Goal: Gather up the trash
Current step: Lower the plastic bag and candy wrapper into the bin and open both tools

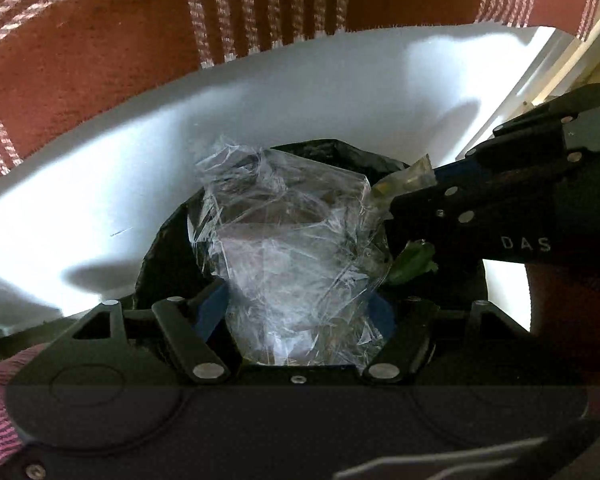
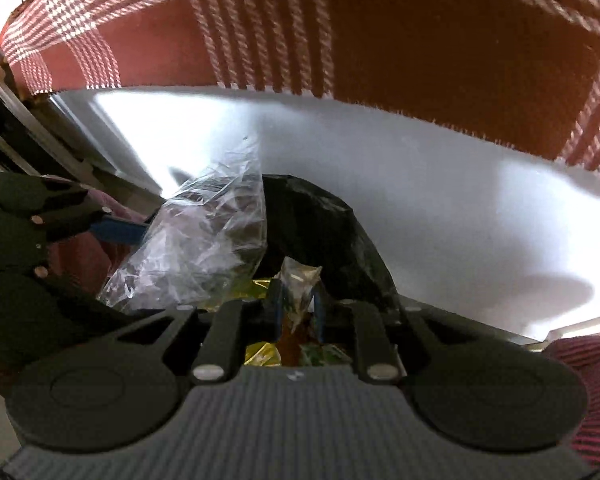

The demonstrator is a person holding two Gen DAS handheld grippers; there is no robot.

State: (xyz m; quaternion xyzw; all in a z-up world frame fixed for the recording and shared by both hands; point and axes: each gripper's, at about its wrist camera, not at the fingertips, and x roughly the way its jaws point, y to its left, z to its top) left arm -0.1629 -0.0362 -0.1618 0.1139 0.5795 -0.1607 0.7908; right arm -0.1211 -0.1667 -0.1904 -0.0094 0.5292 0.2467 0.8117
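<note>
My left gripper is shut loosely on a bulky crumpled clear plastic wrapper, its blue pads wide apart against the wrapper's sides. It holds the wrapper over the mouth of a black trash bag. My right gripper is shut on a small clear-yellowish wrapper, also above the black bag. In the left wrist view the right gripper reaches in from the right with that small wrapper. The right wrist view shows the left gripper and the clear plastic at left.
The bag lies on a white surface bordered by red plaid cloth. Green and yellow wrappers lie inside the bag. A sleeve shows at the lower right.
</note>
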